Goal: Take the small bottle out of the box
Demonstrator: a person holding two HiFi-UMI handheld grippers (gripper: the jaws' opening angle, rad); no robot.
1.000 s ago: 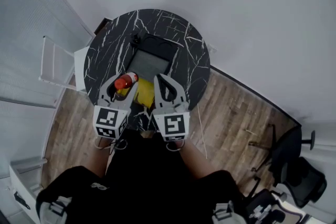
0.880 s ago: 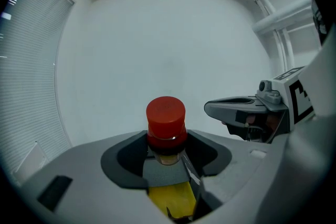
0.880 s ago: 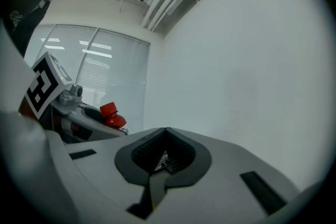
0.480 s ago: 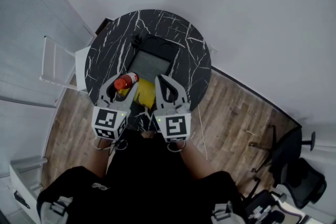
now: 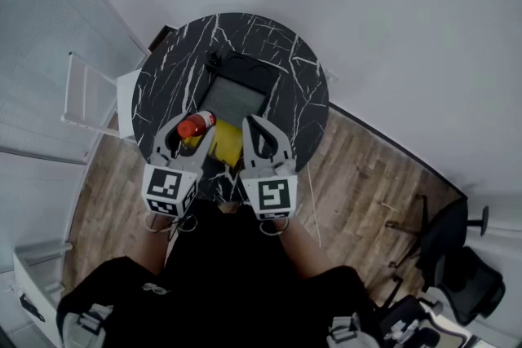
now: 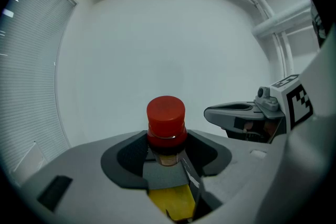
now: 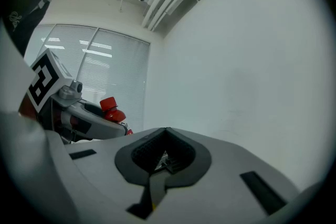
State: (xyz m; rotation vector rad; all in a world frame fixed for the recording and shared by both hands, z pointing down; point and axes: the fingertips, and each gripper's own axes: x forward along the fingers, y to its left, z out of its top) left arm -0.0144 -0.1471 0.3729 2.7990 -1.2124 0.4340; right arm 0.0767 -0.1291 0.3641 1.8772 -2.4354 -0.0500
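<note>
Left gripper (image 5: 186,127) jaws clamped on bottle (image 5: 196,128), red cap past the tips, held outside box (image 5: 245,68) over counter (image 5: 167,77). Right gripper (image 5: 262,134) jaws closed, empty, just beside.

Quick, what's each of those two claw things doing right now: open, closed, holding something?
The left gripper is shut on the small bottle.
The right gripper is shut, with nothing between its jaws.

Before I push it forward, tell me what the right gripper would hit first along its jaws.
Nothing near, it seems: the right gripper, jaws shut, points at the white wall, distance unclear. The small bottle sits off to its left, out of line.
</note>
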